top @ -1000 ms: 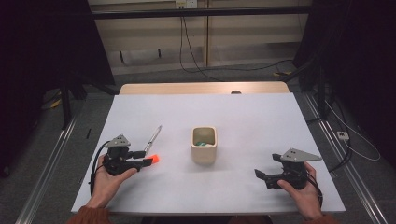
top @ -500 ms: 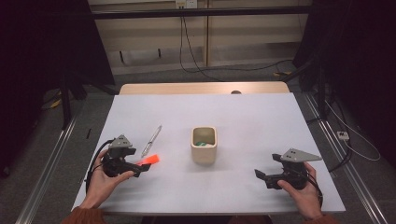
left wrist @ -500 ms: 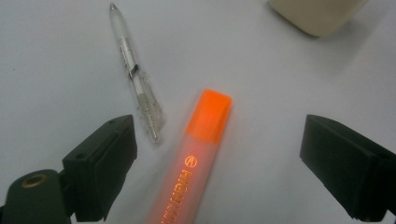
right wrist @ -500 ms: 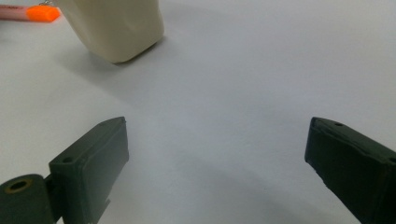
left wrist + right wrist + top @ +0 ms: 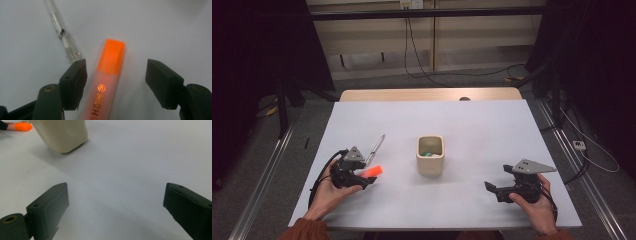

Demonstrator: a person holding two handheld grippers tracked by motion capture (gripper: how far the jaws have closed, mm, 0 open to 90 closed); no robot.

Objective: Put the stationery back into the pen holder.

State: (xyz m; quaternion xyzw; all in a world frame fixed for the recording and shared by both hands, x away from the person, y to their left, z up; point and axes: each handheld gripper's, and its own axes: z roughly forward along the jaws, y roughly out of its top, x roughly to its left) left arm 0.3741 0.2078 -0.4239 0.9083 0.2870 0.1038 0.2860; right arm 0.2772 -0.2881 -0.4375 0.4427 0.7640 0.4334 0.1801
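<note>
Straddling the orange highlighter (image 5: 106, 82) with the left gripper (image 5: 116, 75), jaws just closing in but not yet pressing (marker lying flat on the table (image 5: 472, 125), clear pen (image 5: 61, 32) just beside). Presumably lining up a lengthwise grab for the beige cup (image 5: 430, 155) nearby. Resting well apart with the right gripper (image 5: 115, 207), jaws gaping over bare surface.

Left hand (image 5: 328, 187): came in from the near left edge, palm under its tool.
Left gripper (image 5: 368, 176): pointed right and slightly far, low over the table; jaws apart and just been closing, neither pad pressing on anything.
Right hand (image 5: 534, 205): at the near right, wrapped around its tool.
Right gripper (image 5: 491, 189): pointed left, low; jaws spread wide.
</note>
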